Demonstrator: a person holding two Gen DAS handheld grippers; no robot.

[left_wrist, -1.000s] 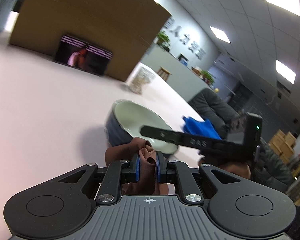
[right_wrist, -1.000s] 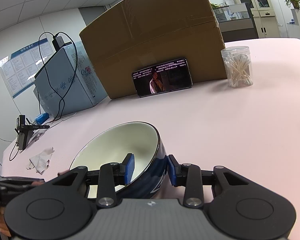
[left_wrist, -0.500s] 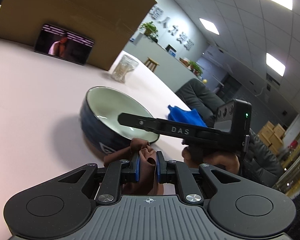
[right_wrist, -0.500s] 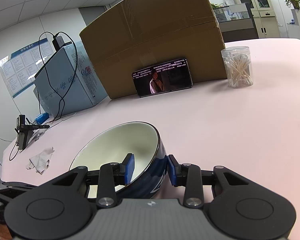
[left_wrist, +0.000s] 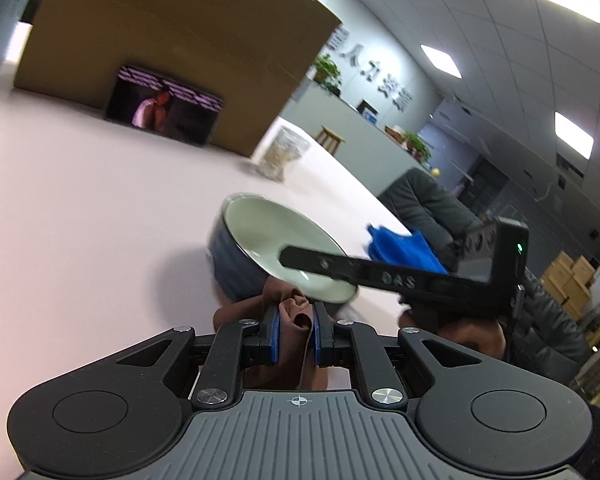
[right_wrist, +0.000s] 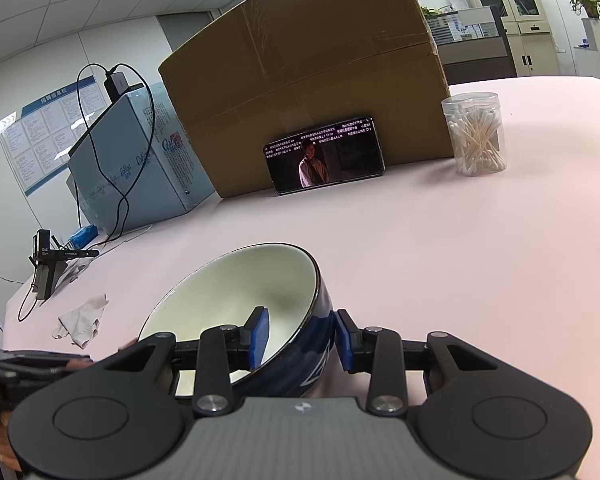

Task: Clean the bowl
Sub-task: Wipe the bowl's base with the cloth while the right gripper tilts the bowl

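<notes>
Only the left view shows the left tool (left_wrist: 294, 338) pinching a brown cloth (left_wrist: 294, 312); the right tool (right_wrist: 300, 340) clamps the bowl (right_wrist: 236, 300) rim.

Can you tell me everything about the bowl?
The bowl is round and looks ceramic, dark blue outside with a pale mark, creamy white and bare inside. It is tilted on the pink table. The right gripper pinches its wall, one blue pad inside, one outside. The left gripper holds a brown cloth just before its rim.
</notes>
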